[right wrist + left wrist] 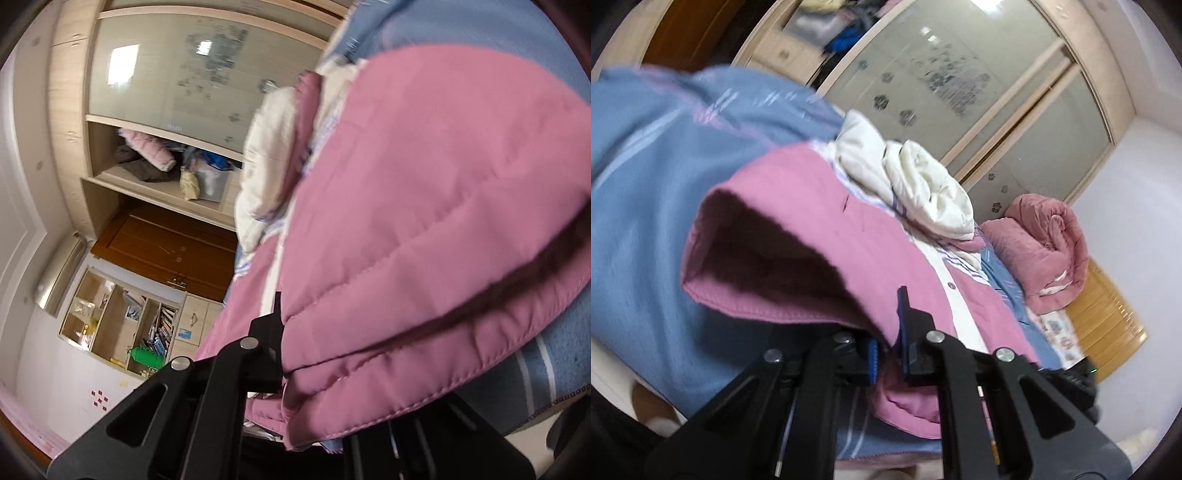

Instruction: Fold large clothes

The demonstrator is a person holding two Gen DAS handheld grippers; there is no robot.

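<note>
The pink jacket (820,236) lies on a blue blanket (646,206) on the bed, its hem lifted at both near corners. The left gripper (892,332) is closed on the hem, pink cloth pinched between its blue pads. The right gripper (291,354) is also closed on the jacket (424,221); only its left finger shows, the other hidden under cloth. Beyond lie a white garment (923,184) and a rolled pink quilt (1045,243), before the wardrobe (960,74).

Wardrobe (964,88), bookshelf (122,325), wood door (173,251)
</note>
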